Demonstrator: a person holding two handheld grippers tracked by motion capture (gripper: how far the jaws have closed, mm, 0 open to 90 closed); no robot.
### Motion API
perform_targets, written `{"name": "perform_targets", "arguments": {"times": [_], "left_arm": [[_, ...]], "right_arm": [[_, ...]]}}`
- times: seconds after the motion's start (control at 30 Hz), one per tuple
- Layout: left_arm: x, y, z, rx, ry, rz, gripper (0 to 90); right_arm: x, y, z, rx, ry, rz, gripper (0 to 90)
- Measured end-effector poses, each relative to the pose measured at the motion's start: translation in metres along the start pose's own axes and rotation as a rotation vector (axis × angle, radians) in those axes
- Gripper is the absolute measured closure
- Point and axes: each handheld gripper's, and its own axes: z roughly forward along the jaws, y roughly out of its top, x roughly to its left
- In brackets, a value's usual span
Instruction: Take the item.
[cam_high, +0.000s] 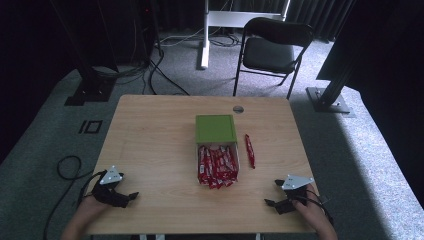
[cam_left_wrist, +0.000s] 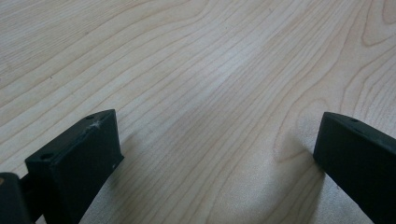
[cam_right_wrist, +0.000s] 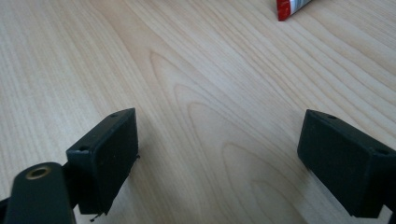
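As the high view shows it: a wooden tabletop (cam_high: 150, 135) on grey carpet, both tongs lying at its near edge.
Box: green box (cam_high: 215, 129) near the tabletop's middle, toward the far side; its near end is open.
Bars: a heap of red bars (cam_high: 217, 166) spills from the box's open end toward the person, touching the box.
Loose bar: one red bar (cam_high: 249, 150) lies alone just right of the box and the heap, lengthwise front to back, apart from both.
Left tongs: left tongs (cam_high: 131, 196) at the near left, resting on the tabletop, held by a hand (cam_high: 87, 212); jaws point right, toward the middle; well apart from the heap.
Right tongs: right tongs (cam_high: 273, 192) at the near right, held by a hand (cam_high: 312, 212); jaws point left, spread; well apart from the heap and below the loose bar.
Plates: a grey three-cornered plate tops each of the tongs.
Hole: a round grommet (cam_high: 238, 109) near the far edge, behind the box.
Beyond: a black chair (cam_high: 272, 50) on the carpet behind the tabletop.
Left gripper view: left tongs (cam_left_wrist: 217, 140) wide apart, nothing between the jaws but bare wood grain.
Right gripper view: right tongs (cam_right_wrist: 217, 140) wide apart, empty; bare wood between the jaws.
Bar end: the red end of a bar (cam_right_wrist: 290, 7) at the top edge, well ahead of the jaws, right of centre.
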Motion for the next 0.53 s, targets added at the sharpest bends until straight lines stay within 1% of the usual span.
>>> {"name": "perform_targets", "arguments": {"times": [0.13, 0.33, 0.4, 0.53], "left_arm": [[0.0000, 0.0000, 0.0000, 0.001, 0.000, 0.000, 1.6], [0.0000, 0.0000, 0.0000, 0.001, 0.000, 0.001, 1.5], [0.0000, 0.0000, 0.0000, 0.000, 0.000, 0.000, 1.5], [0.0000, 0.0001, 0.0000, 0.000, 0.000, -0.001, 1.5]], "right_arm": [[0.0012, -0.0019, -0.0019, -0.001, 0.034, -0.031, 12.4], [0.0002, -0.0021, -0.0022, -0.004, 0.042, -0.027, 12.3], [0.0010, -0.0023, -0.0024, -0.001, 0.041, -0.038, 12.2], [0.0024, -0.0031, -0.0031, -0.001, 0.039, -0.038, 12.3]]}}
